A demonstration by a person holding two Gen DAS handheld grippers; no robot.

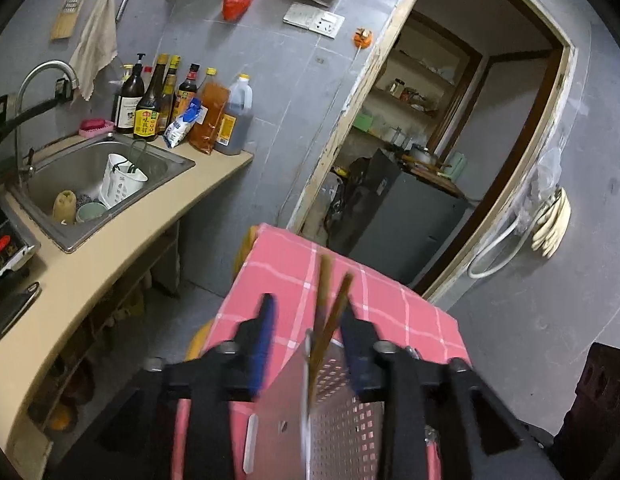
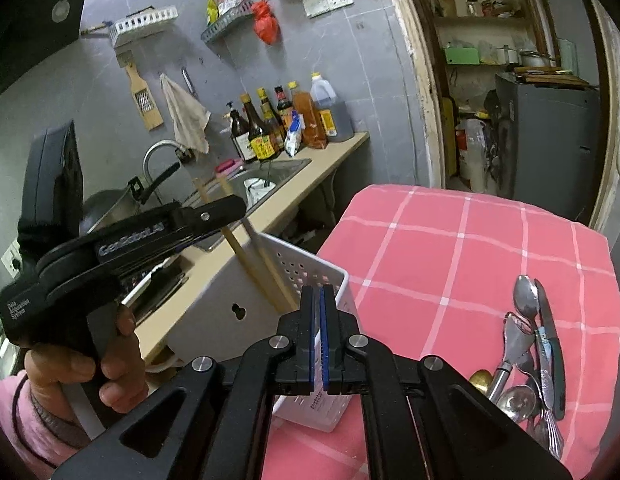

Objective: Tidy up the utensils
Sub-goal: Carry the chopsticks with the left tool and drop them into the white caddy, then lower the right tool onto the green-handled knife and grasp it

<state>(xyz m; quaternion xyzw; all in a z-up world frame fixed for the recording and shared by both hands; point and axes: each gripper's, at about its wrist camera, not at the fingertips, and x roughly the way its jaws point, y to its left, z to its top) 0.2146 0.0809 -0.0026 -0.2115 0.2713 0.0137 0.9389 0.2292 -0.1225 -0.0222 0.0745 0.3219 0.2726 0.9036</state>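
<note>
We had right gripper (image 2: 320,332) fingers clamped on white caddy (image 2: 310,276) rim, frame centre. Left gripper (image 1: 308,320) fingers spread wide, chopsticks (image 1: 330,304) loose between, standing in caddy. Cutlery pile (image 2: 530,360) lower right on pink worktop (image 2: 450,240). Advice: steady caddy, fetch one piece per trip.

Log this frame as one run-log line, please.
phase: loading chopsticks | left gripper: open, above chopsticks in white holder | right gripper: shut on holder rim | spoons and cutlery pile: waiting on pink cloth
</note>
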